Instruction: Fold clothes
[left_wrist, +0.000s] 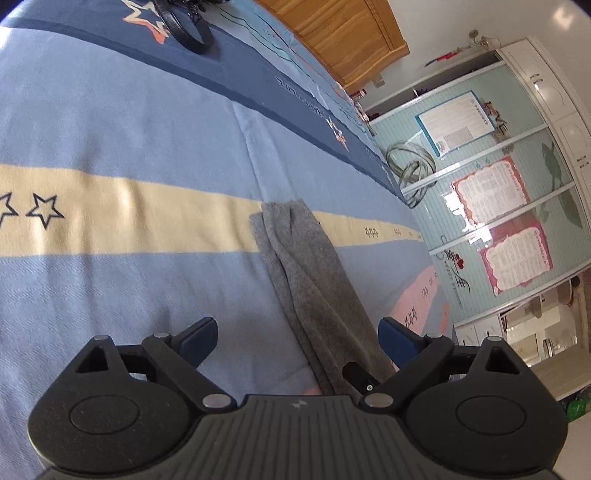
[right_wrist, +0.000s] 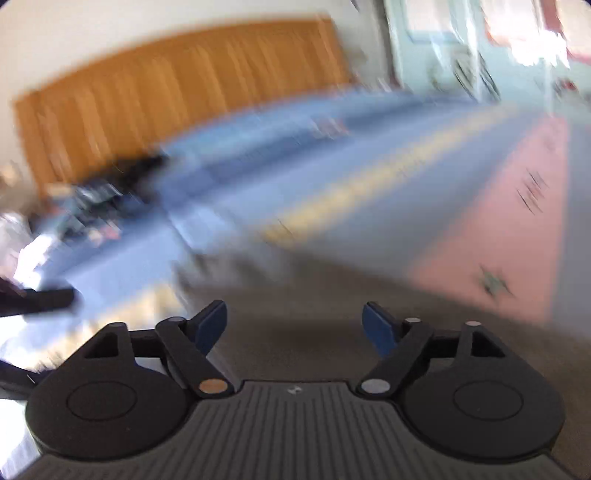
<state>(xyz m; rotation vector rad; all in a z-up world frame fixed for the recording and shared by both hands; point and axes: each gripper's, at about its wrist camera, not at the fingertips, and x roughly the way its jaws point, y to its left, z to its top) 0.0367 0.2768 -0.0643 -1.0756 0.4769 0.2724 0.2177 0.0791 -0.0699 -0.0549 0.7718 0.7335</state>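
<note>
Striped star-print bedsheet bears grey garment; poster writing unreadable.

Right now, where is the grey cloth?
In the left wrist view, the grey cloth lies on the striped bedspread, crossing its cream stripe and reaching down between the open left gripper.
</note>
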